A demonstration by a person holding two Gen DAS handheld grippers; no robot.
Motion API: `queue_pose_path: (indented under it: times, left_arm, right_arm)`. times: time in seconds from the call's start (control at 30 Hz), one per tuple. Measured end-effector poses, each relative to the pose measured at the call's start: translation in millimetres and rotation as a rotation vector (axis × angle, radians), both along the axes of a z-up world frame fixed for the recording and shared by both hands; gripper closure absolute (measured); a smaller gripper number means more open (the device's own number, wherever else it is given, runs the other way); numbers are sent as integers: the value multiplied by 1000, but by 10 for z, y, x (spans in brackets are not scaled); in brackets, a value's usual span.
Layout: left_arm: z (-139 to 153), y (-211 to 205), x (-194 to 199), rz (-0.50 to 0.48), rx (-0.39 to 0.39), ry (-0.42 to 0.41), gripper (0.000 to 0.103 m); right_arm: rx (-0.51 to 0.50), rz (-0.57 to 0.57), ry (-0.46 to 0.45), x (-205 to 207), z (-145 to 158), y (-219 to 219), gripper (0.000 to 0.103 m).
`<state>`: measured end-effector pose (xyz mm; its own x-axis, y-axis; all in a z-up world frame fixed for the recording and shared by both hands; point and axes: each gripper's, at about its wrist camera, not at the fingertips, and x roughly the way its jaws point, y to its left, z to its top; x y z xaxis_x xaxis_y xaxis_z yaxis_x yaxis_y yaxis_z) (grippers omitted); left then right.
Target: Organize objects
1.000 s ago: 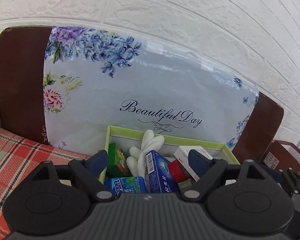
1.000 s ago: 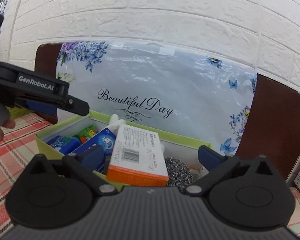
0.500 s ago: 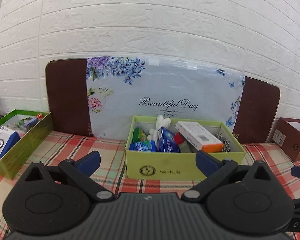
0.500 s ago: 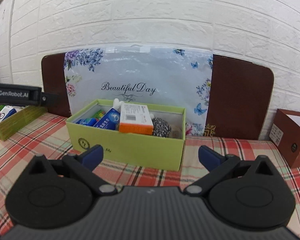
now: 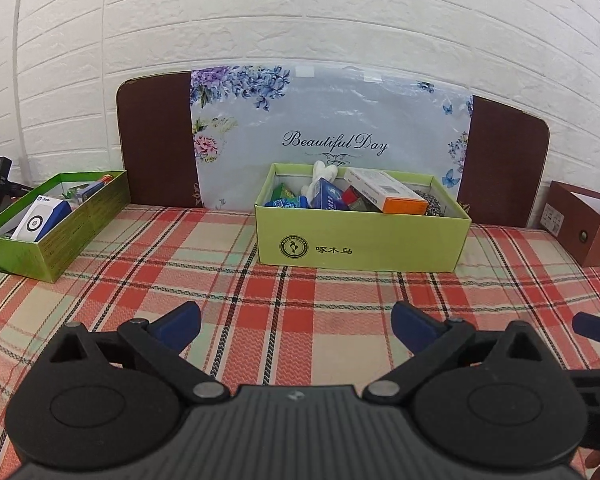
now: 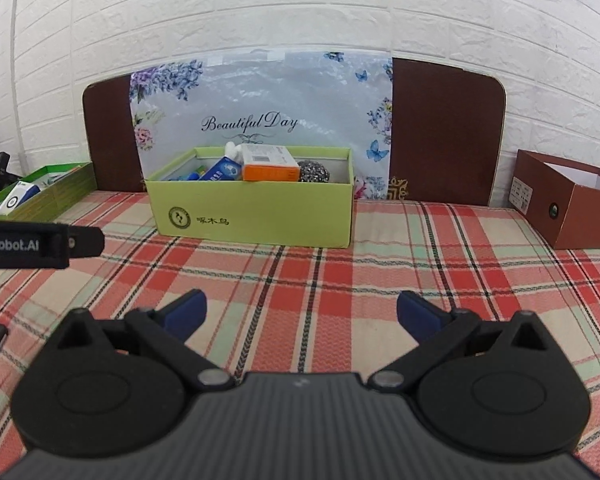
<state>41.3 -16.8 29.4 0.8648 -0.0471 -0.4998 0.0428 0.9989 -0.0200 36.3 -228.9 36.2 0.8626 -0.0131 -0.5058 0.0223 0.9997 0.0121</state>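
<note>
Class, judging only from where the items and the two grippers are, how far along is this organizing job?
Looks done: the light green box holds the orange-and-white carton, and the dark green box holds other items. In hand: nothing; the left gripper and right gripper are open. Left: nothing loose on the plaid cloth.

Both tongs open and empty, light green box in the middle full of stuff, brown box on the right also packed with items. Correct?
Not quite. The brown box shows only a bare white interior in the right wrist view, no items visible. The rest holds: left tongs and right tongs open and empty, light green box full.
</note>
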Motion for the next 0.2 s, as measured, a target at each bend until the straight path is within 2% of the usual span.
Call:
queue_pose_path:
  times: [0.2]
  left_arm:
    - [3, 9, -12, 7, 5, -1, 0]
  right_arm:
    - [-1, 15, -10, 22, 40, 59, 0]
